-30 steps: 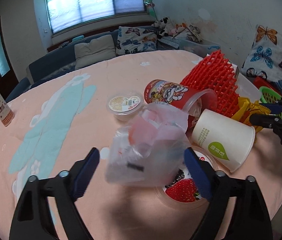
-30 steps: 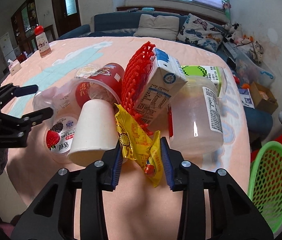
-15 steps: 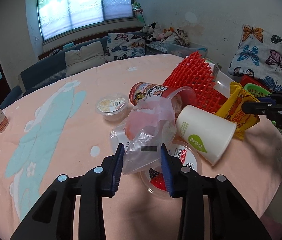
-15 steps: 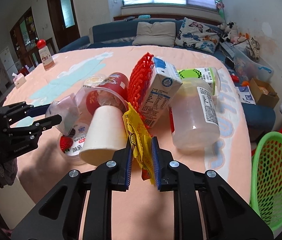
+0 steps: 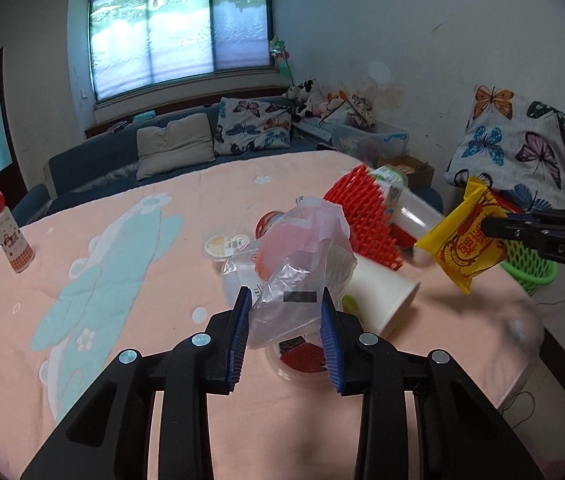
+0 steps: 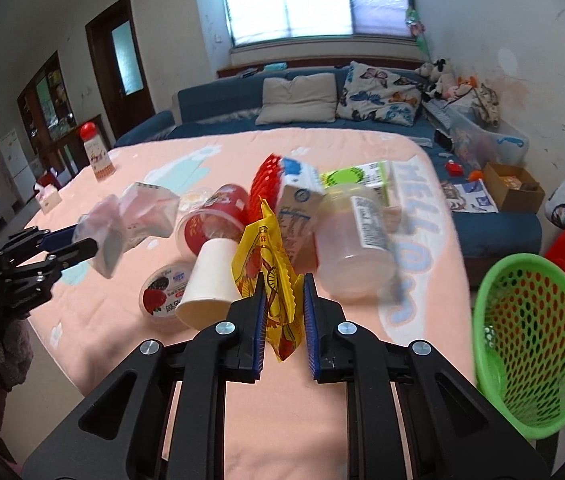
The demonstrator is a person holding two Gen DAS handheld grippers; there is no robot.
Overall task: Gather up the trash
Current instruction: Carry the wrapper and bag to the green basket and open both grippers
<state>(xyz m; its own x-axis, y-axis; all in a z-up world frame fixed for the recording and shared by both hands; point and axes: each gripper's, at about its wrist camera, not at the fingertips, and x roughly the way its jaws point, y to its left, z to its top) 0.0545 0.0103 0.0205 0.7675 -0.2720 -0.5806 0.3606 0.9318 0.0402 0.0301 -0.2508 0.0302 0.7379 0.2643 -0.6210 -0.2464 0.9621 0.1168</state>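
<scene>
My left gripper [image 5: 284, 322] is shut on a crumpled clear plastic bag [image 5: 298, 264] with pink inside, held up off the pink table cover [image 5: 122, 280]. From the right wrist view the same bag [image 6: 130, 220] hangs in the left gripper [image 6: 78, 242] at the left. A yellow snack packet [image 6: 270, 272] is clamped upright in my right gripper [image 6: 282, 312], lifted above the table. In the left wrist view that packet [image 5: 466, 240] hangs at the right in the right gripper [image 5: 494, 226]. A green mesh basket [image 6: 530, 344] stands off the table's right edge.
On the table lie a white paper cup [image 6: 210, 280], a strawberry lid cup [image 6: 162, 294], a red noodle cup [image 6: 210, 220], red mesh [image 6: 262, 184], a milk carton [image 6: 296, 204], a clear jar [image 6: 354, 240] and a green box [image 6: 358, 176]. A red-capped bottle [image 5: 8, 236] stands far left.
Both grippers closed, the left on the plastic bag and the right on the yellow packet, then rose and pulled back with them off the table.
</scene>
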